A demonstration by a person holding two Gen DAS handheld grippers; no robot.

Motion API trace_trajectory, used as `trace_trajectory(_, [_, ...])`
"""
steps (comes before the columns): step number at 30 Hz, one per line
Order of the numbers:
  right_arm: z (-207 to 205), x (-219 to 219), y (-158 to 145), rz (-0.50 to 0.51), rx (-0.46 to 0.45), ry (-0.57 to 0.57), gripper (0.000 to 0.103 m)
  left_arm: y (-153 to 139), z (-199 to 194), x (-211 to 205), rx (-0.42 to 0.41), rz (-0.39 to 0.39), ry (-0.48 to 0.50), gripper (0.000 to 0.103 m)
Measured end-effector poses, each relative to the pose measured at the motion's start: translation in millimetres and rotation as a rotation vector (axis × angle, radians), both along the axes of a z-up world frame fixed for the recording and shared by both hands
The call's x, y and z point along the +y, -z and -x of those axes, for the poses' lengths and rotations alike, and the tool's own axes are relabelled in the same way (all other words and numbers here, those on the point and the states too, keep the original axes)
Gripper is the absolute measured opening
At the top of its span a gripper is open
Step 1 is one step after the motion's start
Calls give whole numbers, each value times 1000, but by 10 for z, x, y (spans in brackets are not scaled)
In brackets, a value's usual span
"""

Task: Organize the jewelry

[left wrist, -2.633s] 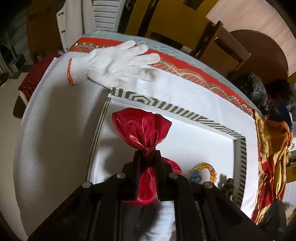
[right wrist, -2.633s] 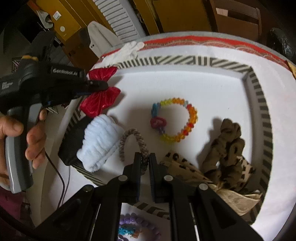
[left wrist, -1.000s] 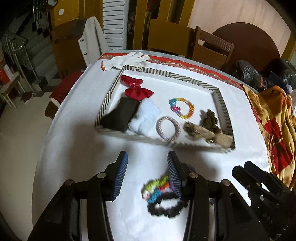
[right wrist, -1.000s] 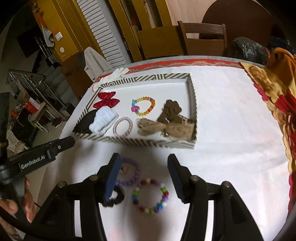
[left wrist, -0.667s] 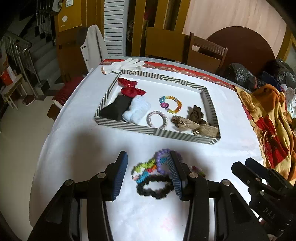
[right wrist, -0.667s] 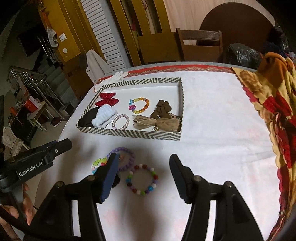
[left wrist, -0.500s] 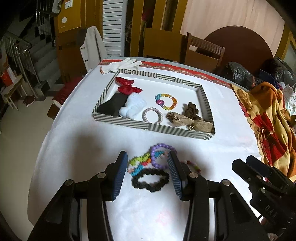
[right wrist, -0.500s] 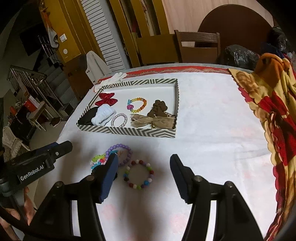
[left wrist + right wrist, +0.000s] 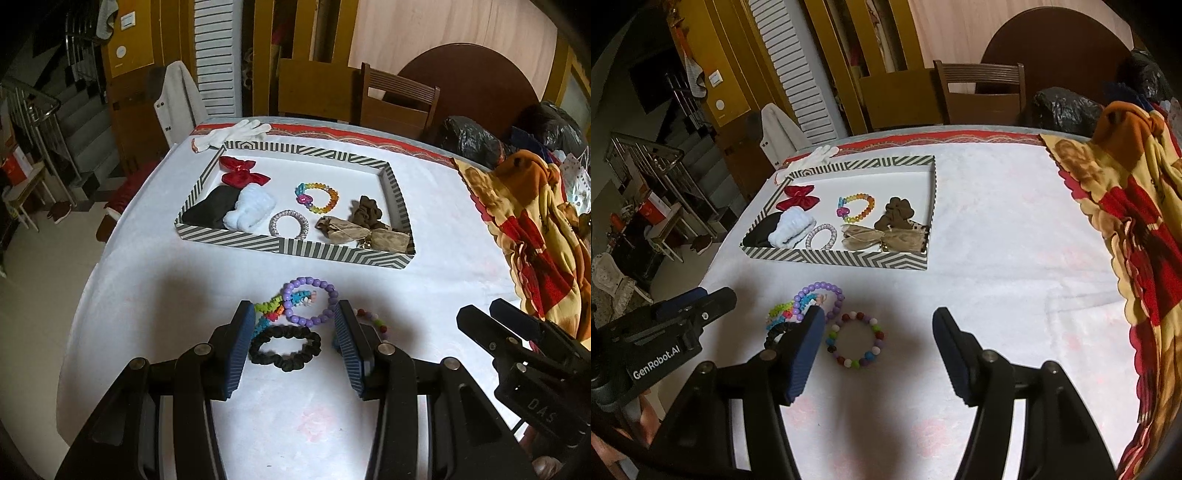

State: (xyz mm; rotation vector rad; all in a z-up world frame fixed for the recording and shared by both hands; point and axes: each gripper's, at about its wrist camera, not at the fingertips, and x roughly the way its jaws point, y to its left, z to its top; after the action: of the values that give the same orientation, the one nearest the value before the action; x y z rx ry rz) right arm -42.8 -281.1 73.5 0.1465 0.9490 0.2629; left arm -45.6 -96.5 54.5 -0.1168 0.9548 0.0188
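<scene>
Fingers of both the left gripper and right gripper stand apart, holding nothing, above bracelets lying near the striped tray.

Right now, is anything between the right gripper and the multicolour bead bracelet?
Nothing visible. The right gripper is open, and the bead bracelet lies flat on the cloth between its fingers. The purple bracelet and the black scrunchie lie apart to its left.

Four bracelets are lying on the bench; seven accessories are sitting in one striped tray.
</scene>
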Motion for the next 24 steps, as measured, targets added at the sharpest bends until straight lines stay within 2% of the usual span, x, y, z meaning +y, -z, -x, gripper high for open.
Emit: trace_trajectory(24, [-63, 41, 128, 0, 31, -14, 65, 109, -37, -6, 33, -4, -5, 54])
